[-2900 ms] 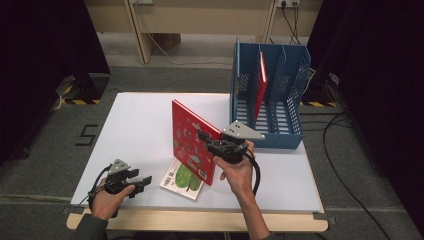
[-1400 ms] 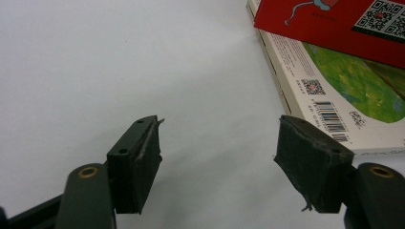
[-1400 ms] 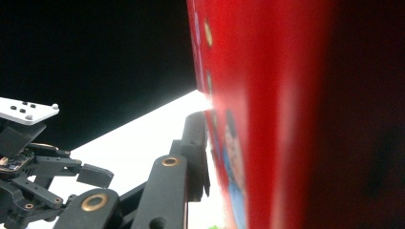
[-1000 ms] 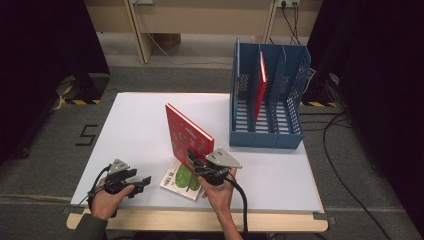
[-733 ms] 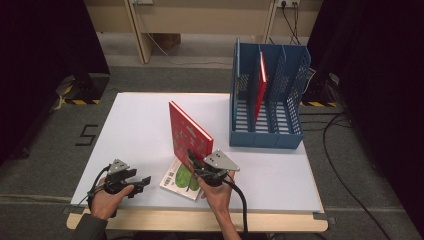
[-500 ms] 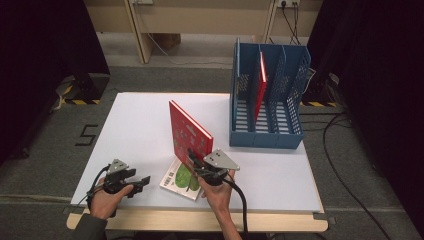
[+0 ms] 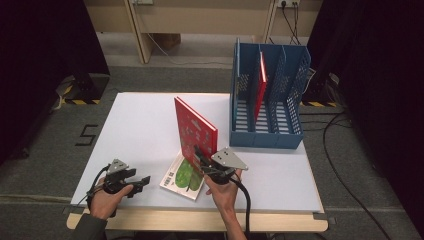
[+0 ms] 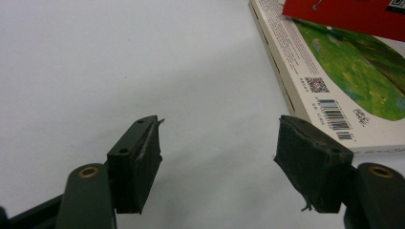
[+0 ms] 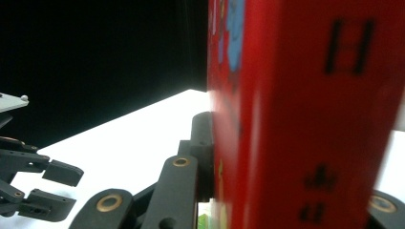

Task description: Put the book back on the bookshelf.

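While the right gripper (image 7: pixel 199 154) pinched the lower edge of the red book (image 7: pixel 194 128), the book stood upright on its edge near the middle of the white table (image 7: pixel 140 125), its spine toward the person. Its jaws had just been closing on the book, and in the right gripper view the left pad lay flat against the red cover (image 9: pixel 305 109). Compared with the earliest picture, the red book had come back toward the person and to the left, away from the blue file rack (image 7: pixel 267 100), and now stood just above the green-covered book (image 7: pixel 186 175) lying flat on the table. Over the last second it hardly shifted. A second red book (image 7: pixel 260 85) stood inside the rack as before. The left gripper (image 7: pixel 142 180) stayed at the table's near left corner, jaws half apart and empty above the bare white surface, with the green-covered book (image 8: pixel 334 90) just beyond them.
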The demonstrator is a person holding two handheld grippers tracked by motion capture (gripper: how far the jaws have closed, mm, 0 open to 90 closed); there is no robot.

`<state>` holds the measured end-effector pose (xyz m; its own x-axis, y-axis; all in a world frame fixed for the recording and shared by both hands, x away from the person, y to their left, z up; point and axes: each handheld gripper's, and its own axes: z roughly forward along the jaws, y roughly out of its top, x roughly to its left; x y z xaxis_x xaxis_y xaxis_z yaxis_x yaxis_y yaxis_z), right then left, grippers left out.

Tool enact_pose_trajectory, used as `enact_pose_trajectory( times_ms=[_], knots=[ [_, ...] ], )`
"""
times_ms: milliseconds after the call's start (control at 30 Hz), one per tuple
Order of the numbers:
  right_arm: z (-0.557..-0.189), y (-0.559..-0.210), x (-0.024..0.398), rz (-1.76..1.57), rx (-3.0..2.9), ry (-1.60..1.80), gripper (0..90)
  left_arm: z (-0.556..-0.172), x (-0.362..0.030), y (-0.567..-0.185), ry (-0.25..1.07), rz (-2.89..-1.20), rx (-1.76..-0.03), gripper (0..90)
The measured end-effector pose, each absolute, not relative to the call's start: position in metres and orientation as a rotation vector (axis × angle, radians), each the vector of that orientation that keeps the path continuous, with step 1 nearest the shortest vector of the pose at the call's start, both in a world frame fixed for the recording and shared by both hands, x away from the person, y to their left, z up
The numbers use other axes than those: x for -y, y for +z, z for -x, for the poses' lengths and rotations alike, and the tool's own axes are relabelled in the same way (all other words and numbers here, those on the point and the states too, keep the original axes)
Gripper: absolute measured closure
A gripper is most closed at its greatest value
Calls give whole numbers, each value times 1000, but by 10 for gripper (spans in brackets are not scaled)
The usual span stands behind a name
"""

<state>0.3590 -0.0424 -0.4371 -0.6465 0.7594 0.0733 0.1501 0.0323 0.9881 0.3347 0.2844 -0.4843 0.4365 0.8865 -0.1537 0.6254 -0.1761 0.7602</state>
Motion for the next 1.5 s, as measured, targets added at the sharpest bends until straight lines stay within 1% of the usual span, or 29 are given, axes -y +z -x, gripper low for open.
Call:
enact_pose_trajectory(
  times_ms=[433, 833, 1167, 1500],
  knots=[
    [-347, -420, 71, -911, -1717, 1595, 794, -335, -286, -484, 427, -1895, -1282, 310],
    [-332, -399, 105, -938, -1603, 1564, 794, -336, -287, -485, 453, -1895, -1299, 231],
    [-323, -383, 132, -967, -1525, 1514, 794, -336, -287, -485, 454, -1896, -1307, 224],
    [-327, -364, 172, -1038, -1384, 1442, 794, -338, -288, -486, 480, -1911, -1317, 201]
  ],
)
